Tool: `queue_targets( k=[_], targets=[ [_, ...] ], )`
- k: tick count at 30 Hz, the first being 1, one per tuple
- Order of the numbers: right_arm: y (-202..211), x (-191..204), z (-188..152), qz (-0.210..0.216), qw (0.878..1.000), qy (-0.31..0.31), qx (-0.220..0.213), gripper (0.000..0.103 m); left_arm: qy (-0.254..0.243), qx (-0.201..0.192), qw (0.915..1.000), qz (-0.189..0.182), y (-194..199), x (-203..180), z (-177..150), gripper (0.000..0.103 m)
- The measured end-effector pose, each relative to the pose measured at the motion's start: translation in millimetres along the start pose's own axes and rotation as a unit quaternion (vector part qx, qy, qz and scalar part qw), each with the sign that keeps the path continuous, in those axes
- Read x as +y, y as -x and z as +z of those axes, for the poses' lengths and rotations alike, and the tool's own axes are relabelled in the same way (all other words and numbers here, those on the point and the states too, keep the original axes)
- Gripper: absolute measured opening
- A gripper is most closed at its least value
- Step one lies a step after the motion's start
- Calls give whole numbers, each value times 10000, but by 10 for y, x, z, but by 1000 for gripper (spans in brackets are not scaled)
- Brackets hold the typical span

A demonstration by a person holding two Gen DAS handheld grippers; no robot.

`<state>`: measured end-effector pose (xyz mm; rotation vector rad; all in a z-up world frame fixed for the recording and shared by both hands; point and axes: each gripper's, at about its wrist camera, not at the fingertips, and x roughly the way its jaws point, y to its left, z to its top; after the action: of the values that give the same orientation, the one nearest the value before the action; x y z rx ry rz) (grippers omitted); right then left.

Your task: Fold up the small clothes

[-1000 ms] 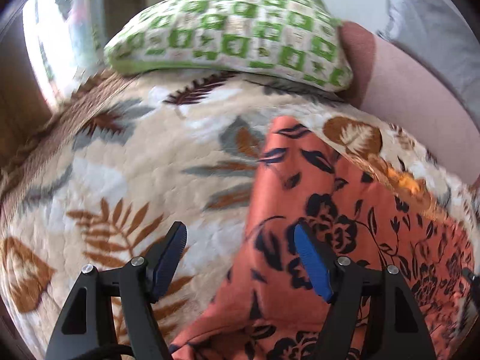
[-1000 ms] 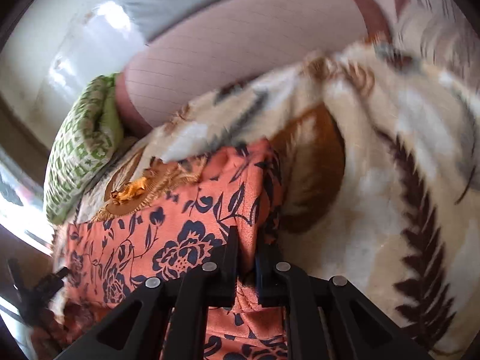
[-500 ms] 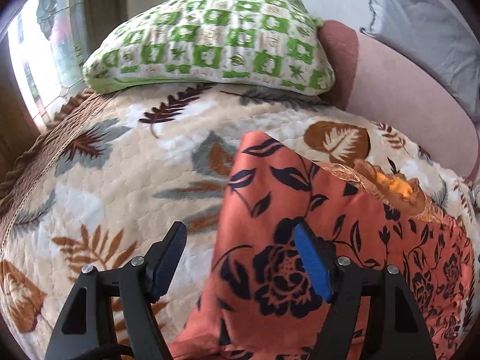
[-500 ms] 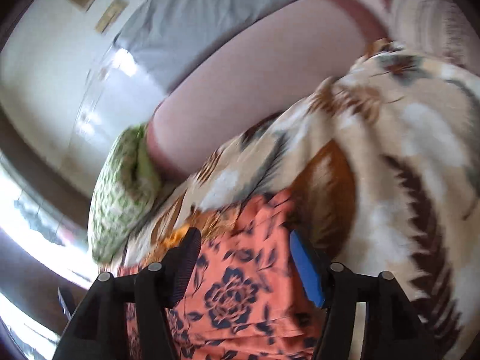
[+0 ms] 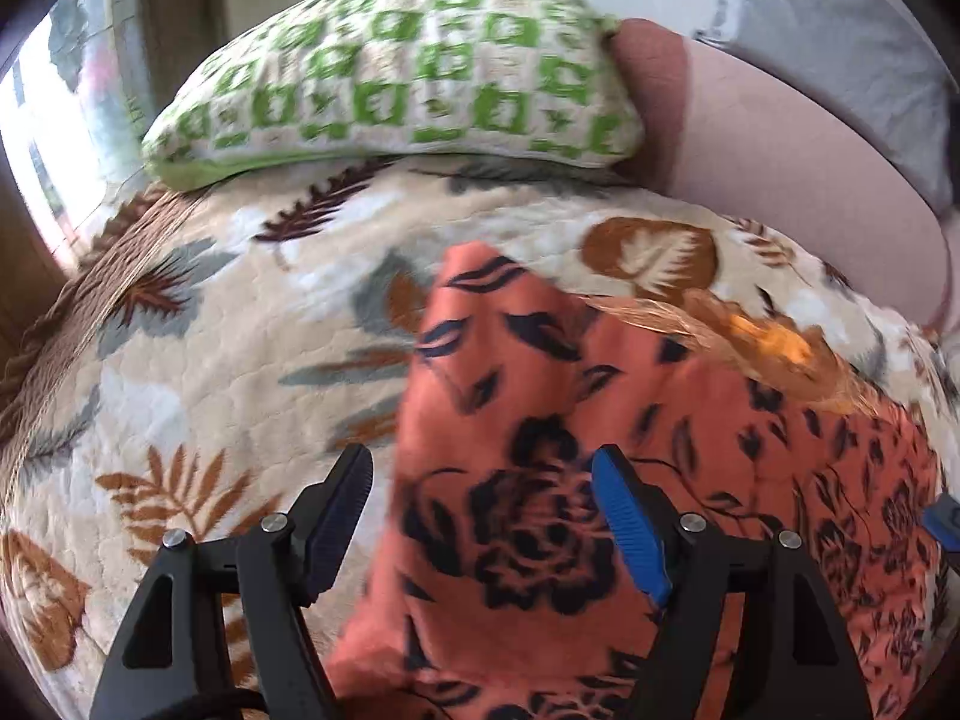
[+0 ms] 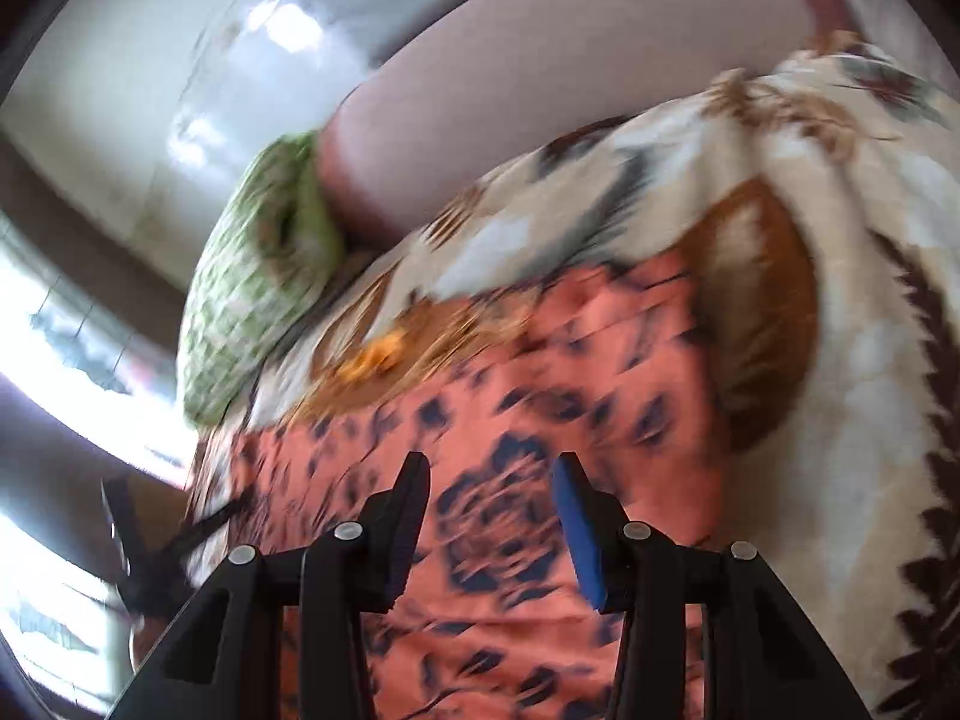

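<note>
An orange garment with dark floral print and a gold embroidered neckline (image 5: 600, 396) lies on a cream leaf-patterned blanket (image 5: 210, 360). My left gripper (image 5: 480, 510) is open and empty just above the garment's left part, its left finger over the blanket. In the right wrist view the same garment (image 6: 540, 420) lies below my right gripper (image 6: 495, 510), which is open and empty over a dark flower. The right view is motion-blurred. The tip of the right gripper shows at the left view's right edge (image 5: 945, 519).
A green-and-white patterned pillow (image 5: 390, 72) lies at the head of the bed, also in the right view (image 6: 252, 282). A pink padded headboard (image 5: 780, 150) and a grey cushion (image 5: 840, 18) stand behind. A bright window (image 5: 36, 120) is at the left.
My right gripper was shut on the garment's edge a second ago, then opened and let go; it now hovers over the cloth. My left gripper stayed open and shifted slightly over the garment.
</note>
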<state>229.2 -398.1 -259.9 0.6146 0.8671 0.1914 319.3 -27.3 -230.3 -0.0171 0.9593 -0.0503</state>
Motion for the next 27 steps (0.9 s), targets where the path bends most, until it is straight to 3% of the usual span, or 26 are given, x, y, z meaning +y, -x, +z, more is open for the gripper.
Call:
queue_targets(
  k=[4,7,11,15,19,21,22,25,27],
  targets=[
    [-374,213,-218,-523,9940,621,737,48,-649,453,9957,481,-231,-192,-132,78],
    [-330,357,-228,-745,9904,947,682,47,-546,439,9968,393,-175,-154,-106,78],
    [-230,507,-161,-256,9943,849,595,47,-317,284,9990,136,-72,-64,-22,78],
    [-396,792,93,-331,9943,946,351,47,-211,172,9996,-71,-3,-41,9,78],
    [-909,982,331,-531,9907,1026,713,47,-333,260,9991,7,-31,-56,-3,78],
    [-1220,981,347,-912,9845,1078,1044,47,-329,427,9984,191,-121,7,-20,78],
    [-1287,1001,352,-1039,9827,1180,976,47,-285,551,9978,251,-182,56,-33,78],
    [-1225,1120,389,-1138,9819,1238,874,47,-44,623,9981,-2,-200,183,-37,78],
    [-1088,1185,349,-810,9861,1170,855,47,-63,497,9987,26,-129,193,-24,78]
  ],
)
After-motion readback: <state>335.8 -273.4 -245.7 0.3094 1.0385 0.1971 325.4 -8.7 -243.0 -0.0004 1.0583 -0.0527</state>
